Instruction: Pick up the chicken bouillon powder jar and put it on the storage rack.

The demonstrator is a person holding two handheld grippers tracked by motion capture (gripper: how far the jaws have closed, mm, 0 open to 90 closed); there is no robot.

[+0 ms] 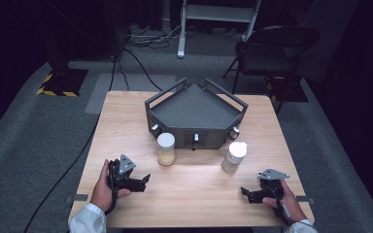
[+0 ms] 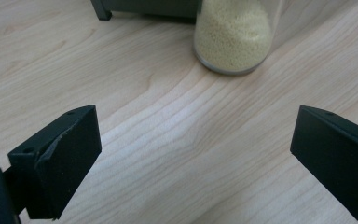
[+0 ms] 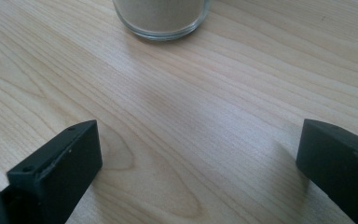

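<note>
I hold the left gripper [image 1: 144,180] low over the table [image 1: 194,194], jaws wide apart; the grain jar [image 2: 233,35] stands ahead of them. My right gripper [image 1: 244,192] gapes too, the white jar [image 3: 161,16] ahead, untouched.

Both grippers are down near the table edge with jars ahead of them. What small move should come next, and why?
Probably ease the left gripper forward toward the jar of yellow grains. Its jaws stand wide open with bare table between them, and the jar stands upright just ahead, untouched. The right gripper is likewise open short of the white-lidded jar.
</note>
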